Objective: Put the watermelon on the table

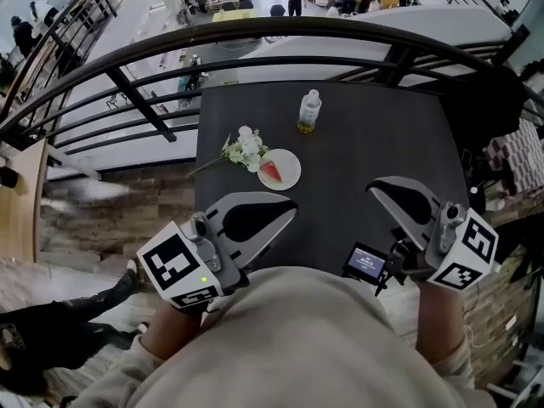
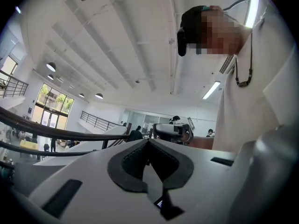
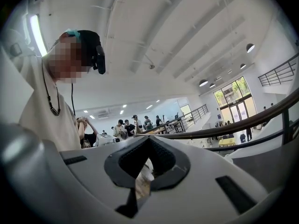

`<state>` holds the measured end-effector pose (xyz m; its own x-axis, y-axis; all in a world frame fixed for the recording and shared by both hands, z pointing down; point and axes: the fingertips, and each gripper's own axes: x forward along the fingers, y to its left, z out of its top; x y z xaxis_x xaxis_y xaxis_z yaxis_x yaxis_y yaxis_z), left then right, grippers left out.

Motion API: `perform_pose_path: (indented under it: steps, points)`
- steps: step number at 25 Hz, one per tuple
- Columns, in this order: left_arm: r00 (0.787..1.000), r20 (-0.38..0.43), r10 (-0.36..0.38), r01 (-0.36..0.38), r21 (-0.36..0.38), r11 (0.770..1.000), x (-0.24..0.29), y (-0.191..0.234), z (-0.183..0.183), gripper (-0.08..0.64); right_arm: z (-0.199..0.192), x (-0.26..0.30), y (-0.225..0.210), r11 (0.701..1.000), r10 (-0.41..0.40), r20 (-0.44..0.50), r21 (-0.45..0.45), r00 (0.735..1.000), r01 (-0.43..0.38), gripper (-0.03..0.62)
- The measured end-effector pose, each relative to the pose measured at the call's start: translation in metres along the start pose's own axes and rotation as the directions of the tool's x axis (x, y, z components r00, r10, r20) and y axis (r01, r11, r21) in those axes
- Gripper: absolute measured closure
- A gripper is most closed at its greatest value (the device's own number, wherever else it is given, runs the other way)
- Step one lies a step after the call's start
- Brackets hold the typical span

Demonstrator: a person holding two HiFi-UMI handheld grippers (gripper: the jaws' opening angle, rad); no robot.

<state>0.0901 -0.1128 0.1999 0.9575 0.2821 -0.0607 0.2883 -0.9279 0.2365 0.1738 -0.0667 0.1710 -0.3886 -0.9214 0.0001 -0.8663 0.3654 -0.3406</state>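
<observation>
A red watermelon slice [image 1: 270,172] lies on a white plate [image 1: 290,161] on the dark table [image 1: 382,134], left of its middle. Both grippers hover near my body at the table's near edge, well short of the plate. The left gripper [image 1: 291,204] points right toward the table, its jaws closed together with nothing between them. The right gripper [image 1: 372,187] points left and up, also shut and empty. In the left gripper view the left gripper [image 2: 148,140] aims up at a person's torso and the ceiling. The right gripper [image 3: 149,139] likewise faces the person, so neither view shows the watermelon.
A bunch of white flowers [image 1: 245,150] lies beside the plate on its left. A clear bottle [image 1: 308,111] stands farther back. A dark curved railing [image 1: 255,31] runs behind the table, with a lower floor below. A small screen device [image 1: 365,263] sits by the right gripper.
</observation>
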Motion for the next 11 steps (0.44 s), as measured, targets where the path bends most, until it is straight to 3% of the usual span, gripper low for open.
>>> perform_pose_path:
  steps: [11]
  points:
    - [1.0,0.004,0.026,-0.026,-0.02,0.999,-0.0076,-0.005,0.009,0.554,0.0036,0.005,0.0028,1.0,0.01,-0.014,0.015,1.0,-0.01,0.578]
